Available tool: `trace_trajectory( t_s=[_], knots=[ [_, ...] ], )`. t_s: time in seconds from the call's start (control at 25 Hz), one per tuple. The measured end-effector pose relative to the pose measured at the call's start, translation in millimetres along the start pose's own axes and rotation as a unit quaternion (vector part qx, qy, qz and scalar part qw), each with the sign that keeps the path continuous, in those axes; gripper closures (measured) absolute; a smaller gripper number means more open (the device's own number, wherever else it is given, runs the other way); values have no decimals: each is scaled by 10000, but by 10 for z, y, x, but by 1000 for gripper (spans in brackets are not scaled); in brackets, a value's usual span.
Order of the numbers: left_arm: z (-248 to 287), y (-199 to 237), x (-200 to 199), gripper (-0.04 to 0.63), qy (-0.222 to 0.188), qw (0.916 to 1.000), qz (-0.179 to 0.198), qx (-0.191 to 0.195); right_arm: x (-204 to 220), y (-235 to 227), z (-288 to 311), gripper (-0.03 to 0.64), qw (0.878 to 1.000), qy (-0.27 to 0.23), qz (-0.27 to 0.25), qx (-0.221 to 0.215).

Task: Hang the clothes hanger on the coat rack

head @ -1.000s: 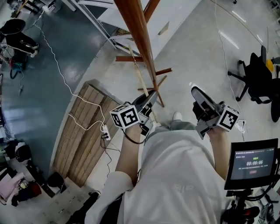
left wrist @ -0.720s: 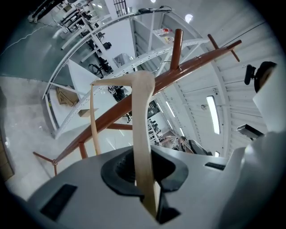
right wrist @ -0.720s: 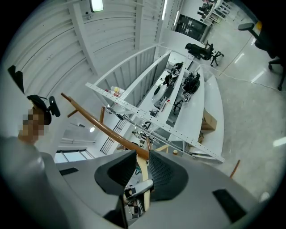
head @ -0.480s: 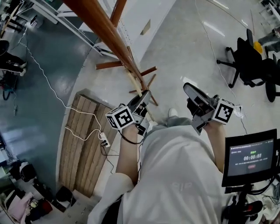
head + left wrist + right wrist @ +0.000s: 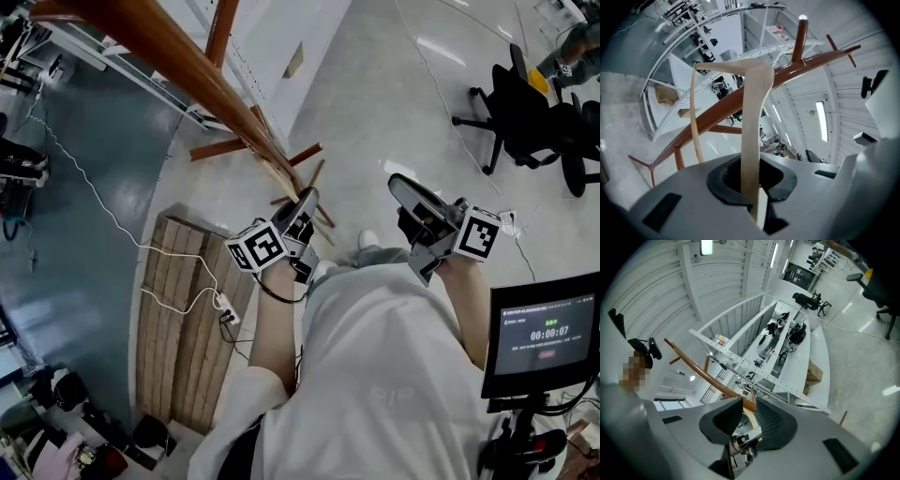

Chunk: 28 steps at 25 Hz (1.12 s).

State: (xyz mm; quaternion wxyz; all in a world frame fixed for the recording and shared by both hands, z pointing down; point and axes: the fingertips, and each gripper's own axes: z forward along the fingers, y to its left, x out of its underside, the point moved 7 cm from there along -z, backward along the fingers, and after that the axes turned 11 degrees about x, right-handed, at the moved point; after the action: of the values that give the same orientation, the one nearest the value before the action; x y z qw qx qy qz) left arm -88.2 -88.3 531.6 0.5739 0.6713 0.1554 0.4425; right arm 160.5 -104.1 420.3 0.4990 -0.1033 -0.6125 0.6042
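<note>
Hanger [image 5: 752, 140]: pale wood, one arm clamped btwn the jaws of my L gripper [image 5: 302, 204], pads pressing on it from both sides. From the jaws the arm runs straight out ahead and bends at its far end. A thinner strip comes back down to the left of the jaws.

Coat rack [image 5: 806, 63]: red-brown pole just beyond the L jaws, crossing behind the hanger on a slant. A peg [image 5: 801, 37] sticks off it up and right of the jaws. Can't tell if hanger and pole touch. In the head view the rack's feet [image 5: 225, 148] spread on the floor out past my L jaw tips.

R gripper [image 5: 744, 414]: jaws apart, nothing gripped. Thru the gap I see the rack pole and a bit of pale wood, well beyond the tips. White shelving frame [image 5: 754, 366] sits further out ahead of the R jaws.

Left of my L jaws, down on the floor: wood pallet [image 5: 183, 309] w/ a power strip [image 5: 225, 305] and white cable at its edge. Right of the R jaws: black office chair [image 5: 525, 112] far out, screen [image 5: 544, 333] back near me.
</note>
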Motion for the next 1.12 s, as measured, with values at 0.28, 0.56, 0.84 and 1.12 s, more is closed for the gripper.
trace_trajectory(
  t_s=[0.28,0.56,0.84,1.12],
  knots=[
    [52,-22,6,555,-113,9996,97,260,-11,-13,-8,520,9999,-69,-32,-125],
    [18,-103,-88,479,-30,9984,552,78,-21,46,33,520,9998,-10,-32,-177],
    [-78,-120,-148,407,-203,9942,968,-413,-6,43,29,520,9996,46,-35,-260],
    [-356,-115,-327,407,-1044,9865,1005,-760,1,87,89,520,9990,115,-62,-430]
  ],
)
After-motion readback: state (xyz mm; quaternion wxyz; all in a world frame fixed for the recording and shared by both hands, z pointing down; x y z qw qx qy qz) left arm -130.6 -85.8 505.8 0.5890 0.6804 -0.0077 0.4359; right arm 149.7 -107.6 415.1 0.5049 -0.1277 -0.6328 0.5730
